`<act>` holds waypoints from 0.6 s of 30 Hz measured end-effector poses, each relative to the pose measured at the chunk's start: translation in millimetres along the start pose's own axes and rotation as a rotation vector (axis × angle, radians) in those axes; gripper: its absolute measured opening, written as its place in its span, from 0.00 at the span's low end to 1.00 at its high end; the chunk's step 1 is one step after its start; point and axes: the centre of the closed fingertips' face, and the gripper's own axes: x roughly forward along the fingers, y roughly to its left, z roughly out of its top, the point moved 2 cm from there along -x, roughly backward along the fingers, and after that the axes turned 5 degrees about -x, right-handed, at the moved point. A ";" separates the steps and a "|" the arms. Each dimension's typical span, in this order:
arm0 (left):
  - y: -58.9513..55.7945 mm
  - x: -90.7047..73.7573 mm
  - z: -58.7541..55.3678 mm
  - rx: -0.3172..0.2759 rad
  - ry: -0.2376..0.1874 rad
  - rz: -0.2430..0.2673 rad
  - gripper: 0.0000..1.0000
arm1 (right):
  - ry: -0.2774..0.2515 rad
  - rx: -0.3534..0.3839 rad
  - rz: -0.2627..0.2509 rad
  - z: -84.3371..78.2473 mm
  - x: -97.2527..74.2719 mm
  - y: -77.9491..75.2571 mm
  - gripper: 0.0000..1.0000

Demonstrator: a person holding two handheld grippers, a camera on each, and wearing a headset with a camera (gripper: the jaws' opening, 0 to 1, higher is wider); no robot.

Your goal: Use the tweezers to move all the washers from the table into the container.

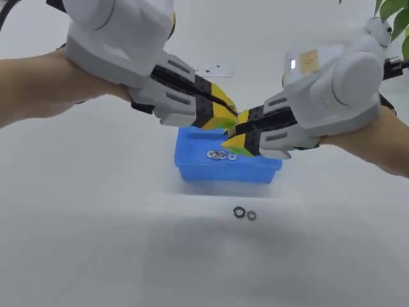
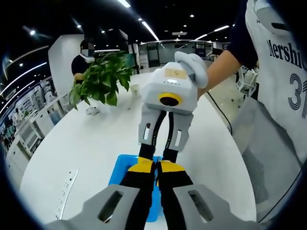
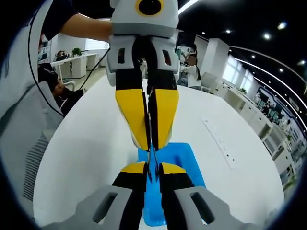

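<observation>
Above the blue container (image 1: 223, 171) my two grippers meet tip to tip. The left gripper (image 1: 225, 114) comes from the left and the right gripper (image 1: 238, 139) from the right, both with jaws shut. In the right gripper view a thin metal pair of tweezers (image 3: 151, 146) runs from the left gripper's yellow jaws down into my right gripper (image 3: 152, 168). The left gripper (image 2: 157, 167) faces the right one over the container (image 2: 122, 167). Several washers (image 1: 220, 155) lie inside the container. Two washers (image 1: 245, 214) lie on the white table in front of it.
A white power strip (image 1: 214, 69) lies on the table behind the container. A leafy plant (image 1: 393, 19) stands at the far right edge. A grey mesh chair (image 3: 24, 143) stands beside the table. The near half of the table is bare apart from the two washers.
</observation>
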 end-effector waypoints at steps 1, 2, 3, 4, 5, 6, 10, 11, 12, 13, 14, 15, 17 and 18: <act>-2.6 -0.1 1.1 0.002 0.001 0.000 0.06 | 0.002 -0.004 0.002 0.9 -1.0 1.8 0.11; -6.2 -0.2 3.0 0.004 0.003 0.001 0.06 | 0.005 -0.013 0.004 2.0 -2.9 4.5 0.11; -9.1 -0.1 4.5 0.007 0.003 0.002 0.06 | 0.006 -0.019 0.005 2.7 -4.7 6.2 0.11; -14.0 -0.1 6.7 0.016 0.005 -0.001 0.06 | 0.006 -0.022 0.006 3.6 -7.8 8.9 0.11; -16.9 -0.1 8.1 0.021 0.005 -0.003 0.06 | 0.005 -0.021 0.008 4.0 -9.7 10.9 0.11; -20.8 0.1 9.5 0.023 0.006 -0.007 0.06 | 0.003 -0.021 0.013 4.3 -12.4 14.6 0.11; -31.7 2.6 11.9 0.026 0.009 -0.016 0.06 | -0.003 -0.009 0.018 3.6 -17.6 25.6 0.11; -34.6 3.3 11.6 0.026 0.011 -0.019 0.06 | -0.002 -0.008 0.019 3.1 -18.1 28.2 0.11; -37.2 4.0 11.4 0.026 0.012 -0.019 0.06 | 0.000 -0.006 0.018 2.7 -19.0 32.2 0.11; -41.5 4.6 11.1 0.025 0.013 -0.022 0.06 | 0.001 -0.005 0.020 2.5 -19.8 35.0 0.11; -44.3 4.8 10.8 0.024 0.014 -0.025 0.06 | 0.001 -0.006 0.024 2.1 -20.6 39.6 0.11; -48.6 6.6 10.7 0.024 0.016 -0.026 0.06 | 0.000 -0.006 0.026 1.7 -21.0 42.3 0.11; -55.2 7.6 8.0 0.017 0.017 -0.030 0.06 | 0.004 -0.005 0.036 0.1 -21.4 49.1 0.11; -57.4 8.0 7.1 0.013 0.017 -0.030 0.06 | 0.005 -0.005 0.039 -0.9 -21.5 52.4 0.11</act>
